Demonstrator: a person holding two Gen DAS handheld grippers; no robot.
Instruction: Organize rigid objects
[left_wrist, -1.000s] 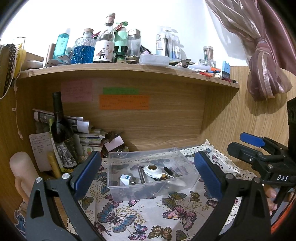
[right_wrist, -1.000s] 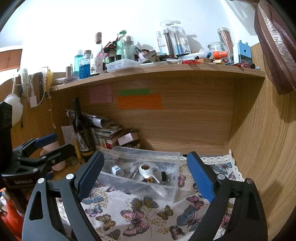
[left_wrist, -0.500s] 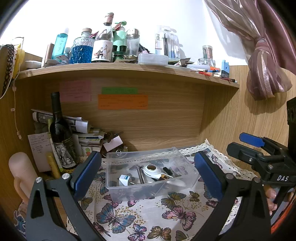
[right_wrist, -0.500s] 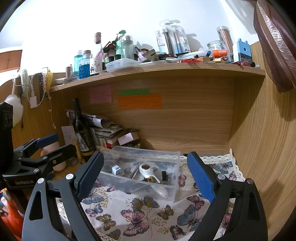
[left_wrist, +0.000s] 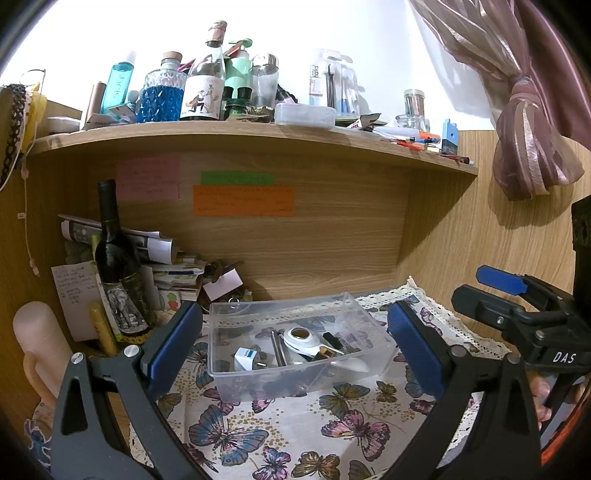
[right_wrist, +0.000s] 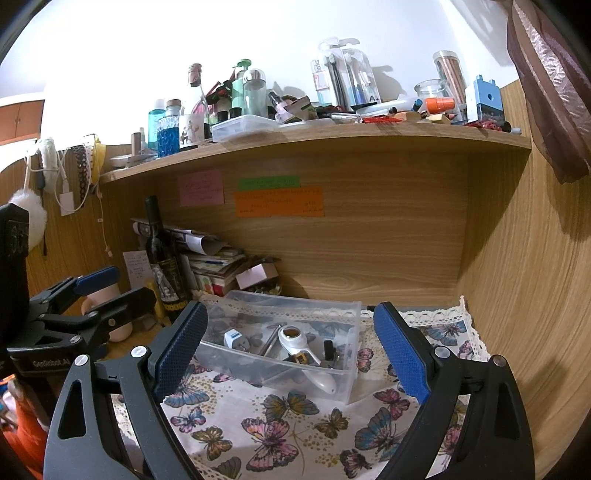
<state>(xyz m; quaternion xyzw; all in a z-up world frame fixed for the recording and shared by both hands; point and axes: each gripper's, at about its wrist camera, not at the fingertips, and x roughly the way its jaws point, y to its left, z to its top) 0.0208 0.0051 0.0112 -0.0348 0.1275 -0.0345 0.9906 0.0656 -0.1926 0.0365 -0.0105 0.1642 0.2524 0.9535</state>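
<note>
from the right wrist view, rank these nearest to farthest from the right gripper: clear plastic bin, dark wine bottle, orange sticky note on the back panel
1. Clear plastic bin: just ahead of the right gripper, on the butterfly cloth.
2. Dark wine bottle: back left, standing upright beside the paper stack.
3. Orange sticky note: farthest, on the back panel under the shelf.

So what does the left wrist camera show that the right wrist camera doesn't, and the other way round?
Only the left wrist view shows the right gripper, at its right edge, and the tied pink curtain. Only the right wrist view shows the left gripper, at its left edge, plus a white fluffy ball hanging on the wall. Both show the clear plastic bin of small items on the butterfly cloth, the dark wine bottle, the coloured notes and the cluttered shelf. Both grippers are open and empty.
</note>
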